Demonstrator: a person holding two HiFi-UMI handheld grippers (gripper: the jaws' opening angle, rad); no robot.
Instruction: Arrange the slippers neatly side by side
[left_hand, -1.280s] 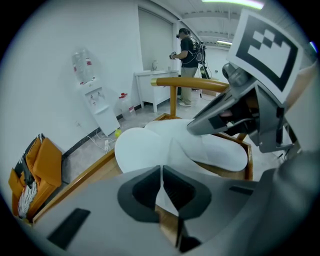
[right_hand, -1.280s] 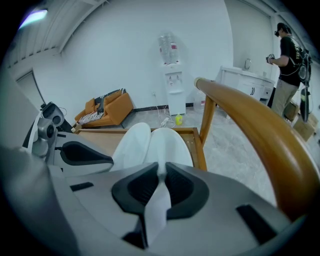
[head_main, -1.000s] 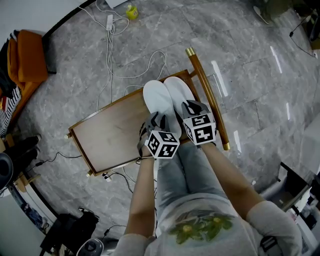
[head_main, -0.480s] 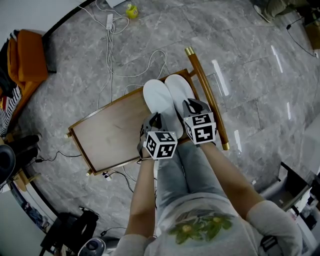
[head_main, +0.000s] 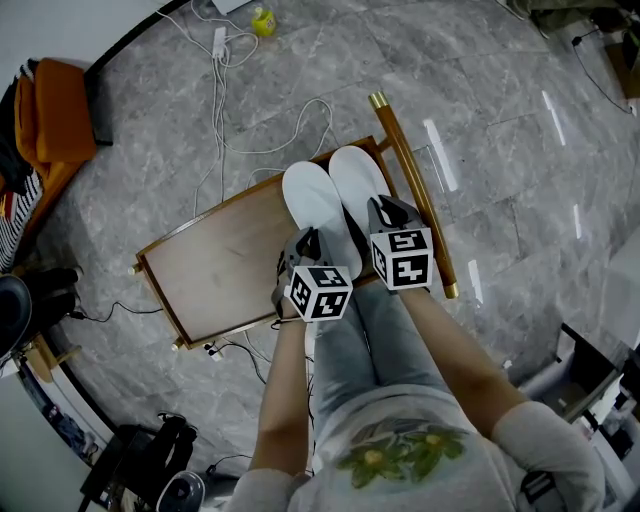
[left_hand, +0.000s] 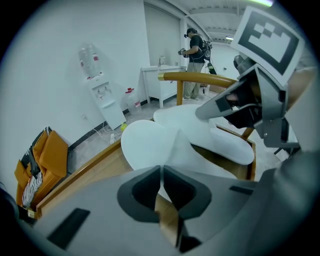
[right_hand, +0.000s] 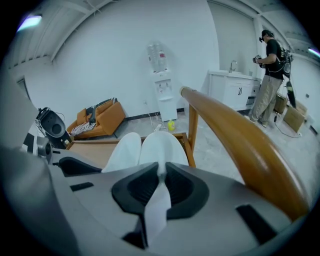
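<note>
Two white slippers lie toe-away on a wooden seat (head_main: 220, 265). The left slipper (head_main: 312, 198) and the right slipper (head_main: 358, 178) touch along their inner edges. My left gripper (head_main: 310, 242) has just been closing, and in the left gripper view it (left_hand: 162, 172) is shut on the thin heel edge of the left slipper (left_hand: 147, 145). My right gripper (head_main: 386, 214) is shut on the heel of the right slipper (right_hand: 162, 145); white material runs between its pads (right_hand: 161, 172). The left slipper (right_hand: 124, 150) lies beside it.
A curved wooden rail (head_main: 415, 190) borders the seat's right side, close to my right gripper. Cables (head_main: 225, 110) trail over the grey marble floor. An orange sofa (head_main: 55, 110) stands far left. A water dispenser (right_hand: 162, 85) and a person (right_hand: 267, 75) are in the background.
The left gripper's cube has shifted slightly down and left, and the left slipper's toe has edged a little left. The right gripper and its slipper have stayed put.
</note>
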